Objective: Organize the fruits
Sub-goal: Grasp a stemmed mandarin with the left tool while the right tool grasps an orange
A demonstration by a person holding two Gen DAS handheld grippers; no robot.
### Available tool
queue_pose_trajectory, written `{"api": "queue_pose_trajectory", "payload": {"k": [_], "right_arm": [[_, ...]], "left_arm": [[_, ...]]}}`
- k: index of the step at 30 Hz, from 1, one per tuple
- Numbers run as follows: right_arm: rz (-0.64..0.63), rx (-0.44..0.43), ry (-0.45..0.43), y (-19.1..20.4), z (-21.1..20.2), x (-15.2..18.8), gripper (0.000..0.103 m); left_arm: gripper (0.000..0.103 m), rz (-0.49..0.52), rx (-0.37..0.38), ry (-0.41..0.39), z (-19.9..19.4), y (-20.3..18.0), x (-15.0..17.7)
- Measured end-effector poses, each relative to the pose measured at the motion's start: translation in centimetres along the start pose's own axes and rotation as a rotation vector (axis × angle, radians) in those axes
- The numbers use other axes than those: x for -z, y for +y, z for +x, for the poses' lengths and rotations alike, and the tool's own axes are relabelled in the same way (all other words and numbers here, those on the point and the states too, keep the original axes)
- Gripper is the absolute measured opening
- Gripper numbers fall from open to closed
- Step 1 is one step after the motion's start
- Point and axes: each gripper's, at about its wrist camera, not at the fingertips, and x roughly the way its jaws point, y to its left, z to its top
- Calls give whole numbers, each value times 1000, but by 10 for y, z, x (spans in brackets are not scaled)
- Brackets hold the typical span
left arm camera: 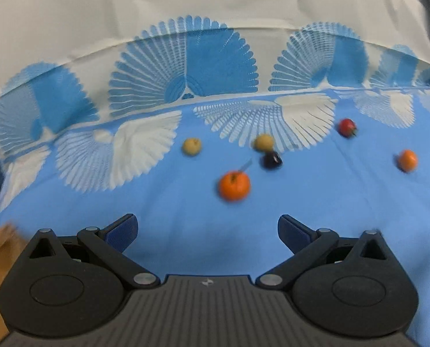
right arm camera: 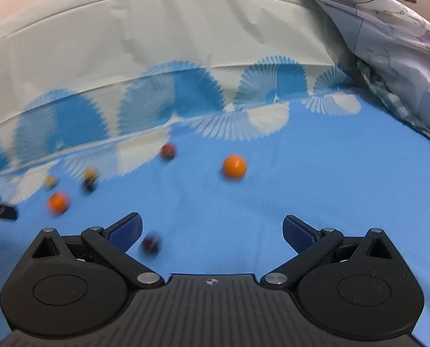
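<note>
**Both grippers spread wide above scattered fruit on a blue cloth**

The left gripper hovers with its jaws wide apart and nothing between them. Ahead of it on the blue patterned cloth lies an orange fruit, with a dark fruit and a yellowish fruit touching just beyond. Another yellowish fruit sits to the left, a red fruit and a second orange fruit well off to the right. The right gripper is likewise spread and empty; a blurred dark fruit lies just beside its left finger
</note>
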Motion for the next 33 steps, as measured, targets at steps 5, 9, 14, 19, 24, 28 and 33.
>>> {"api": "queue_pose_trajectory", "payload": {"k": [5, 9, 14, 19, 24, 28, 33], "right_arm": [[9, 25, 47, -10, 102, -24, 102], [-17, 56, 109, -9, 159, -28, 102], [-45, 90, 76, -7, 182, -17, 102], [-82, 40, 38, -4, 166, -17, 39], [-50, 23, 55, -5, 144, -23, 39], [-67, -35, 10, 5, 95, -31, 39], [-78, -132, -30, 23, 10, -32, 39]], "left_arm": [[103, -58, 8, 67, 66, 1, -22], [103, -59, -10, 115, 105, 2, -25], [103, -79, 10, 116, 117, 7, -19], [41, -80, 77, 94, 99, 5, -21], [41, -97, 83, 95, 75, 6, -17], [41, -107, 97, 87, 35, 11, -10], [41, -114, 133, 61, -44, 24, 9]]}}
